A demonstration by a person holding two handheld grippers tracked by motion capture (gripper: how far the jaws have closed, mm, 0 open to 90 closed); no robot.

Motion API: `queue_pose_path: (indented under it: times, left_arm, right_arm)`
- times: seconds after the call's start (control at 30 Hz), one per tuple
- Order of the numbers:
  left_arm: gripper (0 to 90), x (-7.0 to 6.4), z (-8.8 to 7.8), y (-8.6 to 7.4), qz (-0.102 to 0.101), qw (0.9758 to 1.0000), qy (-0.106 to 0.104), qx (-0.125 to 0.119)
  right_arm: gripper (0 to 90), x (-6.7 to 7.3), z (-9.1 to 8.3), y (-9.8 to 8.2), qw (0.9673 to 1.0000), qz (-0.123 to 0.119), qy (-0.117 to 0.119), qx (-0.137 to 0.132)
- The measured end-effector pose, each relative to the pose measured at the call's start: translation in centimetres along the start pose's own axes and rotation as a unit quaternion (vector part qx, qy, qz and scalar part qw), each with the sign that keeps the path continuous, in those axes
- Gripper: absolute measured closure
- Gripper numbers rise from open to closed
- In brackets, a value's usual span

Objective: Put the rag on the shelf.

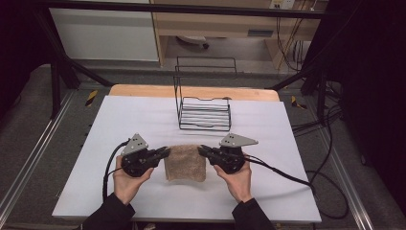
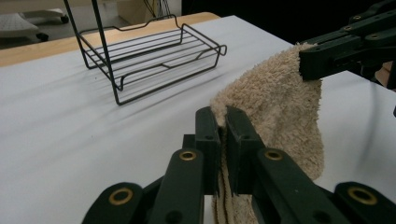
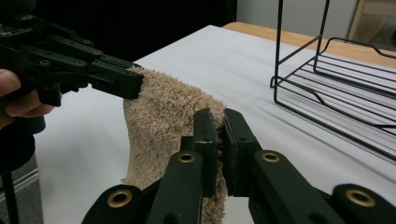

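A beige terry towel (image 1: 185, 163) hangs between my two grippers above the white table, its lower part sagging down. My left gripper (image 1: 166, 151) is shut on the towel's left top corner; in the left gripper view the jaws (image 2: 222, 122) pinch the cloth (image 2: 275, 107) tight. My right gripper (image 1: 200, 149) is shut on the right top corner, and the right gripper view shows its tip (image 3: 219, 122) clamped on the towel (image 3: 161, 121). Each gripper view also shows the other gripper biting the far corner.
A black wire rack (image 1: 204, 106) with a tall back frame stands on the table behind the towel. The white table top (image 1: 124, 120) has a wooden strip (image 1: 143, 90) at its far edge. Cables (image 1: 287, 175) trail off to the right.
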State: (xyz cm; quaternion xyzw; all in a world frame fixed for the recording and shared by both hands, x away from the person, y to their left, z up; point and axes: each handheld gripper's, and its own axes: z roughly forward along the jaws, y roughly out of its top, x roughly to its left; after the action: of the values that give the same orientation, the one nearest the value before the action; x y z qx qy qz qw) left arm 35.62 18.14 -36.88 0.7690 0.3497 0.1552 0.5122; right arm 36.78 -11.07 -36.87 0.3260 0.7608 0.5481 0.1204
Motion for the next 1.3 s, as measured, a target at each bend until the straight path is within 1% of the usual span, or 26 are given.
queue_pose_path:
  times: [0.07,0.1,0.13,0.17,0.23,0.27,0.37,0.47,0.67,0.87,1.07,1.3]
  left_arm:
    - [84.2,-0.2,0.0,0.3,0.003,1.0000,-0.001,-0.004]
    - [84.2,-0.2,0.0,0.5,0.004,1.0000,0.000,-0.006]
    - [84.2,-0.3,0.0,0.7,0.004,1.0000,-0.001,-0.009]
    - [84.2,-0.3,0.0,0.9,0.004,0.9999,-0.001,-0.012]
    - [84.2,-0.5,0.0,1.3,0.007,0.9998,-0.001,-0.018]
    - [84.2,-0.6,0.0,1.5,0.008,0.9997,-0.001,-0.022]
    - [84.2,-0.8,0.0,1.9,0.014,0.9995,0.001,-0.029]
    - [84.2,-1.0,0.0,2.3,0.013,0.9993,-0.001,-0.035]
    - [84.2,-1.2,0.3,3.0,0.014,0.9989,-0.002,-0.046]
    - [84.2,-1.3,0.6,3.8,0.012,0.9982,-0.002,-0.059]
    - [84.2,-1.3,0.8,4.7,0.008,0.9971,-0.002,-0.076]
    - [84.2,-1.3,1.1,5.6,0.007,0.9955,0.000,-0.094]
  right_arm:
    - [85.4,0.0,-0.1,0.1,1.0000,-0.003,-0.002,-0.001]
    - [85.5,0.1,-0.4,0.3,0.9999,-0.006,-0.006,-0.007]
    - [85.5,0.1,-0.4,0.3,0.9999,-0.006,-0.006,-0.007]
    - [85.4,0.1,-0.8,0.5,0.9998,-0.007,-0.009,-0.014]
    - [85.4,0.0,-0.9,0.6,0.9998,-0.008,-0.010,-0.017]
    - [85.4,0.0,-1.3,0.8,0.9996,-0.008,-0.013,-0.025]
    - [85.4,-0.1,-1.6,1.0,0.9994,-0.008,-0.014,-0.030]
    - [85.4,-0.1,-2.1,1.3,0.9990,-0.008,-0.017,-0.039]
    - [85.4,-0.3,-2.5,1.6,0.9985,-0.009,-0.023,-0.049]
    - [85.5,-0.4,-3.1,2.2,0.9975,-0.016,-0.032,-0.061]
    - [85.5,-0.6,-3.6,3.1,0.9955,-0.021,-0.044,-0.081]
    - [85.5,-0.8,-4.0,3.8,0.9939,-0.024,-0.051,-0.095]
